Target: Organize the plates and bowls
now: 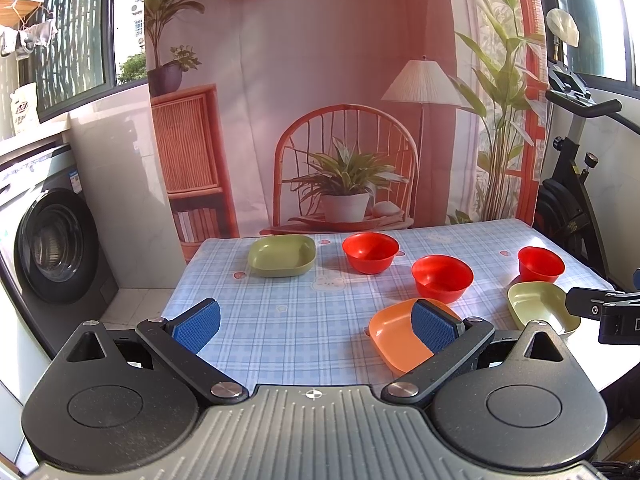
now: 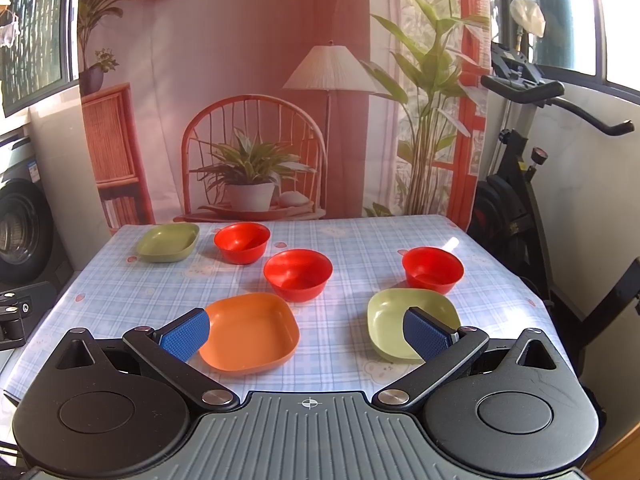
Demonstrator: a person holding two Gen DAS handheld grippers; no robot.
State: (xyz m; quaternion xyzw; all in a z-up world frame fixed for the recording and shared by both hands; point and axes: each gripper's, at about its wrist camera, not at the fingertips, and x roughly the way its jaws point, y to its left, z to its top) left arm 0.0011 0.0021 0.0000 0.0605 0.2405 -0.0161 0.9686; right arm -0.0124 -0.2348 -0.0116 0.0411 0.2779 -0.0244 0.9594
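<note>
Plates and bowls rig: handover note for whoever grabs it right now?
Left gripper: open, empty, hovering above the near edge of the checked blue tablecloth.
Right gripper: open, empty, hovering between the two near plates.
Six dishes, all apart, none stacked:
- orange square plastic plate, near centre
- light green square plastic plate, near right
- olive green square plastic plate, far left
- three red round plastic bowls: far, middle, right
Done: nothing grouped yet.
Left: stack the three plates, nest the three bowls. The orange plate looks the easiest first pick.
</note>
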